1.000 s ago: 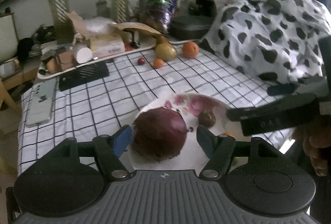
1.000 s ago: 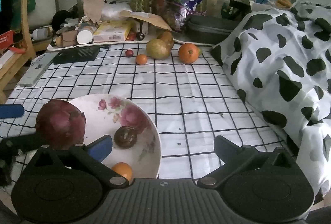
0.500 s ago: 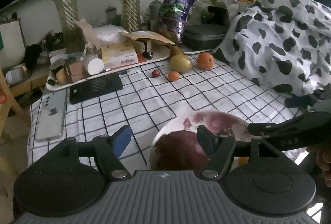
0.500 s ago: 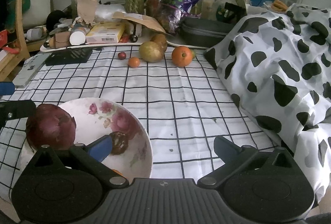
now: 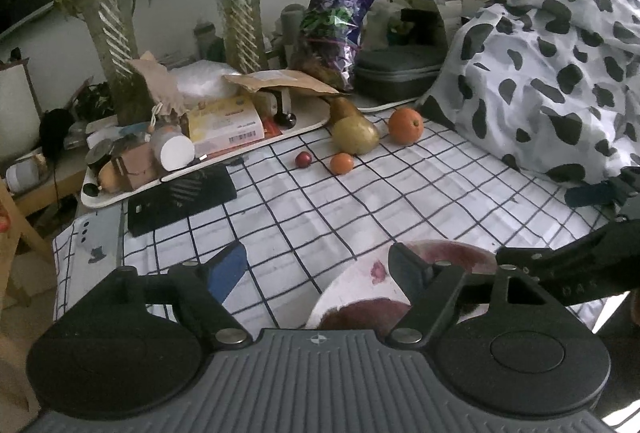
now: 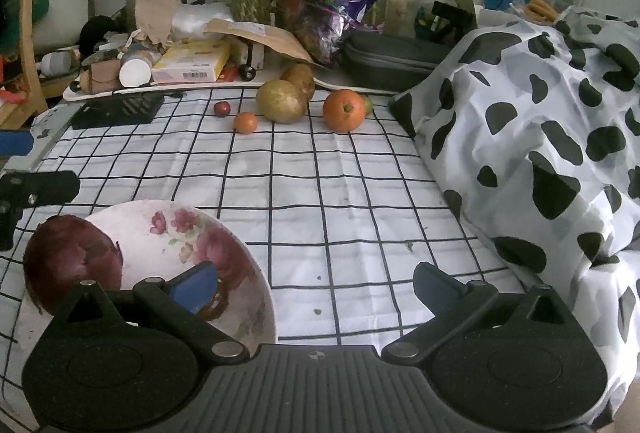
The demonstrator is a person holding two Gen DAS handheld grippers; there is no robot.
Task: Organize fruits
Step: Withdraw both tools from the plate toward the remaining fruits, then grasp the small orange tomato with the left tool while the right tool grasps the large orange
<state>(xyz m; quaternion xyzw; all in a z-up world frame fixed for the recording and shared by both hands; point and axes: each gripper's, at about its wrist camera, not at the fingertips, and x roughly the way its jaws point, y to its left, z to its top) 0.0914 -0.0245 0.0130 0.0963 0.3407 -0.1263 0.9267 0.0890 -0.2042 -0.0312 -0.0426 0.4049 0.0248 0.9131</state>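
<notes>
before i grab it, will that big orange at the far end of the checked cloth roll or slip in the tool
The orange looks round and rests free on the flat checked cloth, so a nudge would probably send it rolling. Its skin appears smooth and firm, so it might slip unless gripped across its widest part. It likely tolerates a moderate squeeze.

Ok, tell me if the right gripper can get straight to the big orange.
Probably yes. The right gripper is open and empty, and only bare checked cloth lies between it and the orange; the pear sits off to the side.
</notes>
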